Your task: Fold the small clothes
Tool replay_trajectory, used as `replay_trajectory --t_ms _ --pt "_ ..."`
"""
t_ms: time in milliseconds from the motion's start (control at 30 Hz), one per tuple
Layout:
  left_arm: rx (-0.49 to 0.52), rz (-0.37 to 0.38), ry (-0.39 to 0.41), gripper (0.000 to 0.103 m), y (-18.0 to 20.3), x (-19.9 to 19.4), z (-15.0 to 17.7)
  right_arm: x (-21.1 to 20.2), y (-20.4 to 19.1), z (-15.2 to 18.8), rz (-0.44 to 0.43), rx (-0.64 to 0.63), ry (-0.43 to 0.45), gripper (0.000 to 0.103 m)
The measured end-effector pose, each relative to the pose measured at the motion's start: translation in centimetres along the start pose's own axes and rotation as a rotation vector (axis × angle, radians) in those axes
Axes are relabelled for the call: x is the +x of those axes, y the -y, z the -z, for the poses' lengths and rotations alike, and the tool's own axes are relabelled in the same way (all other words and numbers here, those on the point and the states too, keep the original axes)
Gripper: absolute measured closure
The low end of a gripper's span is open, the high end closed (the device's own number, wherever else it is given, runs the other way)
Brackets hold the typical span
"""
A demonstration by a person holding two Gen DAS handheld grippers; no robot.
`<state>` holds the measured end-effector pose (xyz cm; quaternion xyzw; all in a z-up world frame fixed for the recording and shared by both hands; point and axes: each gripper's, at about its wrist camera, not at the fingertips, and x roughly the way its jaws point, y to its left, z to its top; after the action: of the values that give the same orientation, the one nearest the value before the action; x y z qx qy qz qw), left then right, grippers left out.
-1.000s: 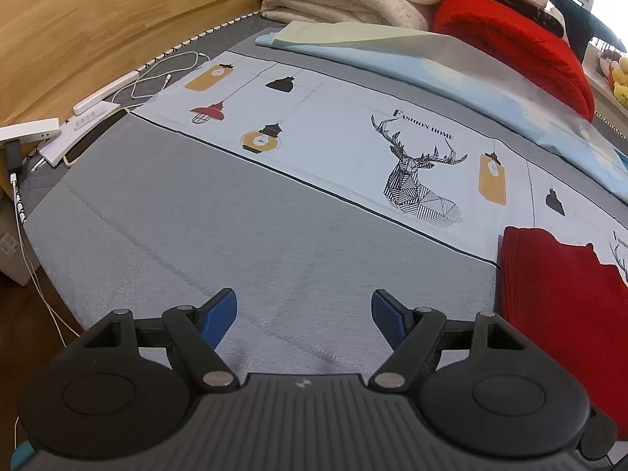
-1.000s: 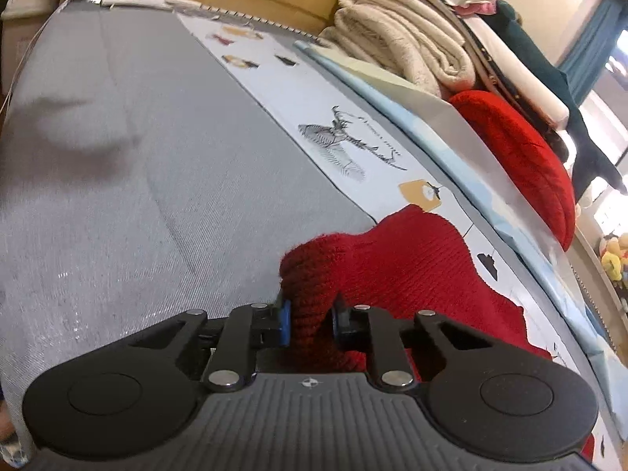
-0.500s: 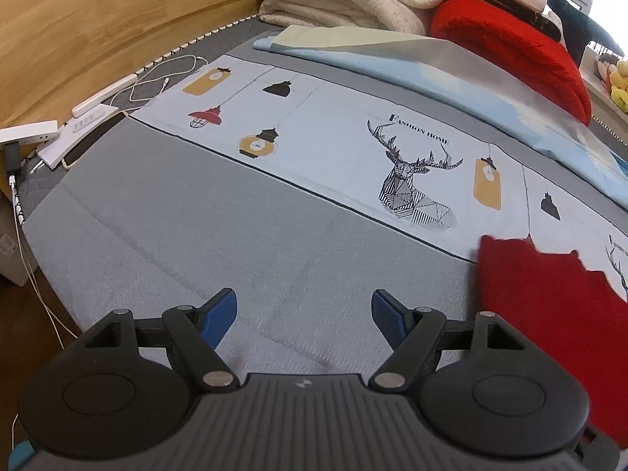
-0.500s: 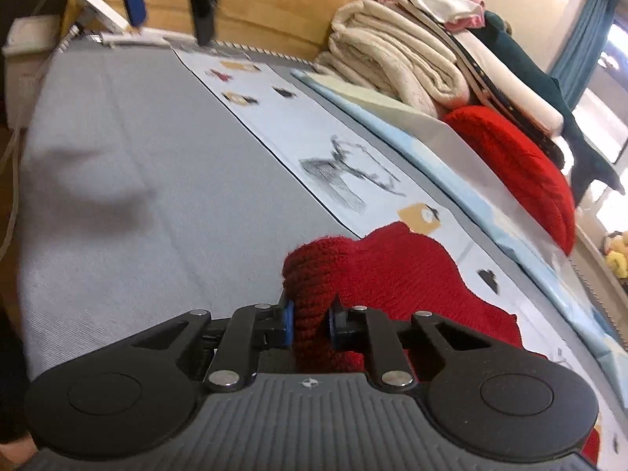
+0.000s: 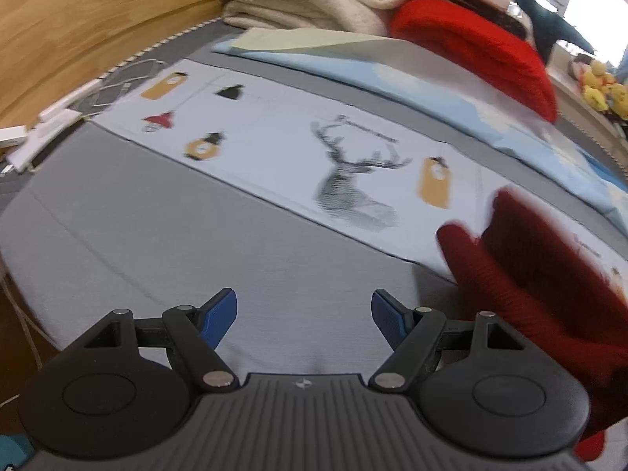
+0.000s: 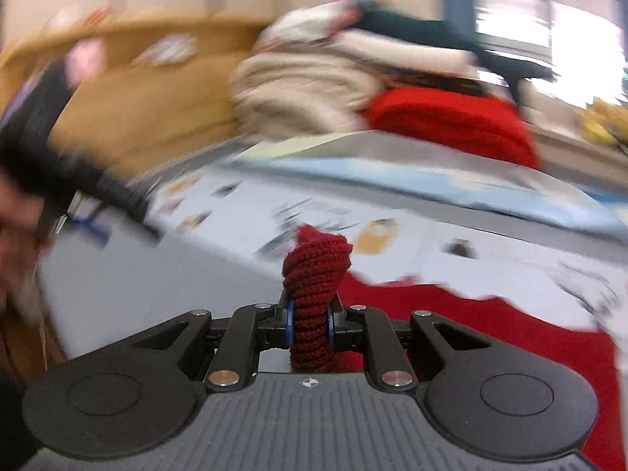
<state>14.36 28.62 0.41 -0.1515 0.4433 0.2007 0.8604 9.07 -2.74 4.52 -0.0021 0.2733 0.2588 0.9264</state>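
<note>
As right gripper [image 6: 310, 324] pinches dark red knit garment [image 6: 314, 274], bunched corner now lifted off bed [image 5: 165, 227]; left gripper [image 5: 304, 316] spread, empty; fold starting.

Right tool [image 6: 310, 324] pinching dark-red knit garment [image 6: 314, 274] — blurred bed [image 6: 165, 286] beyond

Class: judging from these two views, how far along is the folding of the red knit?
Done: no fold shows yet. In hand: the right tongs pinch a bunched edge of the red knit, while the rest trails on the bed. Left: the left tongs are open and empty; all folding remains.
</note>
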Motion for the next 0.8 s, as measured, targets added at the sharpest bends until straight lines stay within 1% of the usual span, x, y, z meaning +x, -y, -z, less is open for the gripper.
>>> replay_trajectory --t_ms 67,133,200,267,300,333,367,400,433,467,500,533,633,700,767,800 --pt "0.026 0.033 0.009 0.023 2.4 -0.1 0.3 -2.9 4.5 -0.4 0.086 0.103 0.024 0.089" --pt "0.056 0.055 0.004 0.023 4.7 0.0 0.7 -6.0 9.1 -0.1 0.184 0.211 0.041 0.089" --pt "0.084 0.084 0.001 0.023 7.1 0.0 1.3 -8.7 13.4 1.0 0.275 0.325 0.043 0.089" --pt "0.13 0.098 0.003 0.023 9.6 0.1 1.9 -11.0 17.8 3.5 0.379 0.464 0.012 0.089" --pt "0.153 0.105 0.003 0.023 10.8 0.2 2.2 -11.5 20.0 5.0 0.431 0.537 -0.024 0.089" --pt "0.169 0.109 0.004 0.023 11.7 0.3 2.5 -11.6 22.5 6.9 0.475 0.615 -0.09 0.088" --pt "0.189 0.113 0.004 0.023 12.7 0.5 2.9 -11.2 24.4 8.6 0.492 0.674 -0.169 0.087" --pt "0.205 0.113 0.001 0.023 13.4 0.7 3.2 -11.0 26.7 10.7 0.496 0.765 -0.256 0.085" --pt "0.219 0.113 -0.005 0.023 14.0 0.9 3.5 -11.3 28.1 12.1 0.495 0.844 -0.294 0.081" --pt "0.231 0.117 -0.012 0.023 14.6 1.1 3.9 -11.7 29.0 12.9 0.479 0.9 -0.295 0.077" --pt "0.24 0.122 -0.02 0.023 15.0 1.3 4.1 -12.5 29.4 13.0 0.457 0.897 -0.273 0.069" --pt "0.246 0.128 -0.025 0.023 15.2 1.4 4.3 -13.0 29.4 12.4 0.441 0.855 -0.258 0.063" --pt "0.269 0.141 -0.021 0.023 16.0 1.5 4.6 -13.9 29.3 10.2 0.391 0.706 -0.207 0.058" --pt "0.288 0.155 -0.025 0.023 16.7 1.8 4.9 -14.1 30.0 9.0 0.335 0.655 -0.178 0.058" --pt "0.297 0.181 -0.044 0.023 17.3 2.1 5.4 -13.3 30.8 7.7 0.29 0.604 -0.153 0.058" --pt "0.302 0.192 -0.055 0.023 17.7 2.2 5.7 -12.6 31.2 7.1 0.266 0.583 -0.148 0.055"
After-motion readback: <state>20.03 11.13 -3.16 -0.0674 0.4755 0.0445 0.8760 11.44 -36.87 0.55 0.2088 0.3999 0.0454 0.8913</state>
